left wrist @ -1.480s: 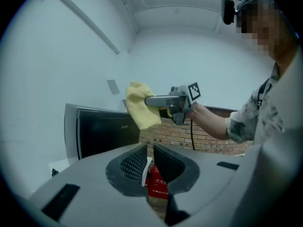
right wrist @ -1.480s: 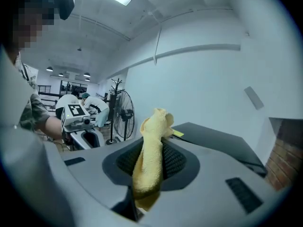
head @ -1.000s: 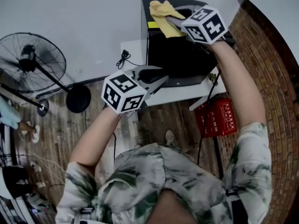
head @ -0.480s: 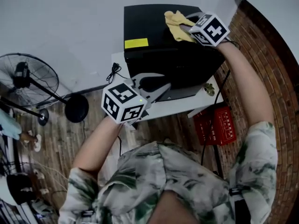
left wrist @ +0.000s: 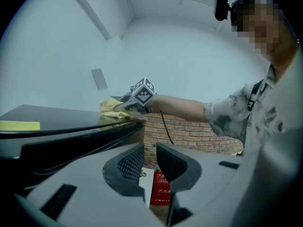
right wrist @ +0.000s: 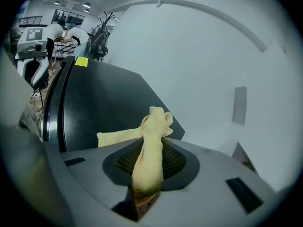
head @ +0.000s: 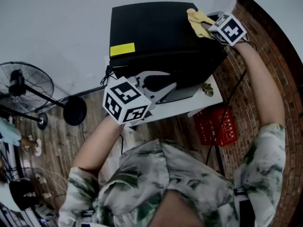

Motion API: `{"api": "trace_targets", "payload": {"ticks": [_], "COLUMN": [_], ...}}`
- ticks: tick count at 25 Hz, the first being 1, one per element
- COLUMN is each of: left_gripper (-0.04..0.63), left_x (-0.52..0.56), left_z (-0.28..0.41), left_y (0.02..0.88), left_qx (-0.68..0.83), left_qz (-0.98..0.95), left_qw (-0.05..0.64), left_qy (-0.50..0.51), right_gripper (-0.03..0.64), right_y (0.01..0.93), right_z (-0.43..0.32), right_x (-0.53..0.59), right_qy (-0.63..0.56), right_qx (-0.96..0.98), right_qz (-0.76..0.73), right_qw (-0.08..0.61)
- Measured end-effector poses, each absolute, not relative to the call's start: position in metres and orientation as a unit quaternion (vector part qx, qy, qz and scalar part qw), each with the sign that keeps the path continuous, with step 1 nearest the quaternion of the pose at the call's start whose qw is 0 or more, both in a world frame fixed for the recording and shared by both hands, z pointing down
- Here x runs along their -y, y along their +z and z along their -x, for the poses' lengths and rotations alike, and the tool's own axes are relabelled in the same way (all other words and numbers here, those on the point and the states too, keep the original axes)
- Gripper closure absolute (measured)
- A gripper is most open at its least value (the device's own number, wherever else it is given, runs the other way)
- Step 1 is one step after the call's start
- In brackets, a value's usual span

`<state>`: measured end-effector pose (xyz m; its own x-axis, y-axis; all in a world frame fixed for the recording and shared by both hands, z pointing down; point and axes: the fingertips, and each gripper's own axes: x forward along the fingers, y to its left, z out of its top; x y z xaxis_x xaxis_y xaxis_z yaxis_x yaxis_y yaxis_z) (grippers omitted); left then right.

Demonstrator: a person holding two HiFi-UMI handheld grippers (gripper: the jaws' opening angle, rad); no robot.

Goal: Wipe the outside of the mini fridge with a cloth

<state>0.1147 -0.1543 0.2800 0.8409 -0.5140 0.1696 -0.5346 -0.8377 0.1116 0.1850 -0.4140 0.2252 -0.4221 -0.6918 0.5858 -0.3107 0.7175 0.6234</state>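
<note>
The black mini fridge (head: 156,32) stands on a white table, with a yellow sticker (head: 122,49) on its top near the left edge. My right gripper (head: 207,27) is shut on a yellow cloth (head: 198,20) that rests on the fridge top at its far right corner. In the right gripper view the cloth (right wrist: 151,145) runs up between the jaws and hangs onto the fridge top (right wrist: 104,93). My left gripper (head: 169,86) hovers at the fridge's front lower edge, jaws slightly apart and holding nothing (left wrist: 150,164). The left gripper view shows the cloth (left wrist: 111,109) on the fridge (left wrist: 71,122).
The white table (head: 210,98) juts out below the fridge, with a small object (head: 207,90) on it. A red crate (head: 217,126) sits on the floor to the right, a brick wall (head: 265,46) beyond it. A floor fan (head: 23,86) stands at the left.
The right gripper has dragged the cloth across the fridge top, from beside the yellow sticker to the far right corner. The left gripper has stayed at the fridge's front.
</note>
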Motion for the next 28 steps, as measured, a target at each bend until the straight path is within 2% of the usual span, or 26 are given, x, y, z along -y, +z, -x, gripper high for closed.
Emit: {"api": "trace_targets", "payload": {"ticks": [7,18,23,28], "left_gripper": [0.525,0.525,0.525,0.525], "left_x": [0.162,0.172,0.173,0.174], "left_z": [-0.133,-0.131,-0.126,-0.125], "left_y": [0.273,0.272,0.276,0.279], "left_qx": [0.263,0.283,0.296,0.296], "left_qz": [-0.96,-0.954,-0.949,-0.949], "left_qw": [0.071,0.072,0.081,0.084], "left_qy": [0.067,0.072,0.069,0.069], "right_gripper": [0.518,0.518,0.518,0.52], "right_y": [0.203,0.174,0.207,0.233], "right_z": [-0.15,0.017,0.049,0.028], "right_x": [0.401,0.357,0.371,0.396], "right_qy": [-0.237,-0.326,-0.332,-0.324], "right_qx": [0.836,0.86,0.833,0.807], "right_qz": [-0.275,-0.157,-0.149,-0.16], "right_qw": [0.411,0.36,0.417,0.467]}}
